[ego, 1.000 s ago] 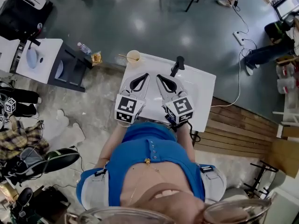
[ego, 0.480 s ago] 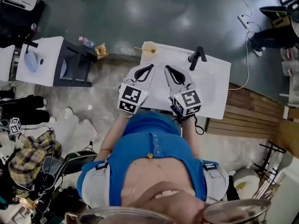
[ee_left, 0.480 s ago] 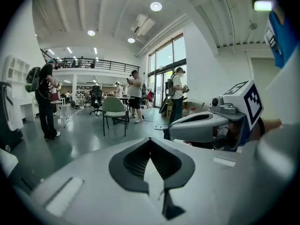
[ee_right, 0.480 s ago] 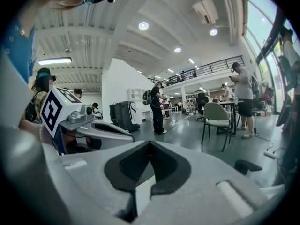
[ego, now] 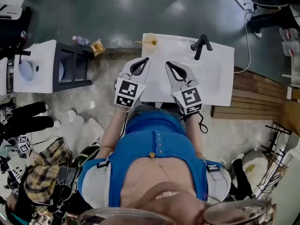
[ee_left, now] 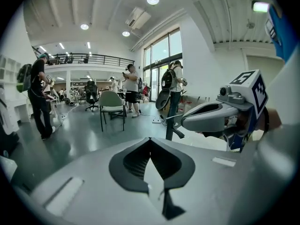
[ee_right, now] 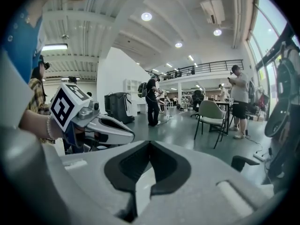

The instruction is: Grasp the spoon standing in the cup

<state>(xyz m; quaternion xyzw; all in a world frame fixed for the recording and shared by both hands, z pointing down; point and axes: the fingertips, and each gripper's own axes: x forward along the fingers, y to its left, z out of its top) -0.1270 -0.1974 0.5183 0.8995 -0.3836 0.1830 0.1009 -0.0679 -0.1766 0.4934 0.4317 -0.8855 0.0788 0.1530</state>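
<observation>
Both closed, empty; left tool point(ego: 146, 59) beside right tool point(ego: 167, 63) over table point(ego: 220, 81) edge

Open-plan lab/workshop hall, not a home. Landmark: white table point(ego: 220, 78). Around it is polished grey floor point(ego: 117, 13). Right of it are a wooden platform point(ego: 262, 97) and a trailing cable point(ego: 248, 36). Left of it is a white bench point(ego: 44, 60), and further left a marker cube point(ego: 23, 143) amid bags and gear. Looking out from the table: railed mezzanine point(ee_left: 89, 57), tall glazing point(ee_left: 161, 50), recessed ceiling lights point(ee_left: 153, 0), office chair point(ee_left: 111, 102), people standing about with backpacks point(ee_left: 37, 88).
</observation>
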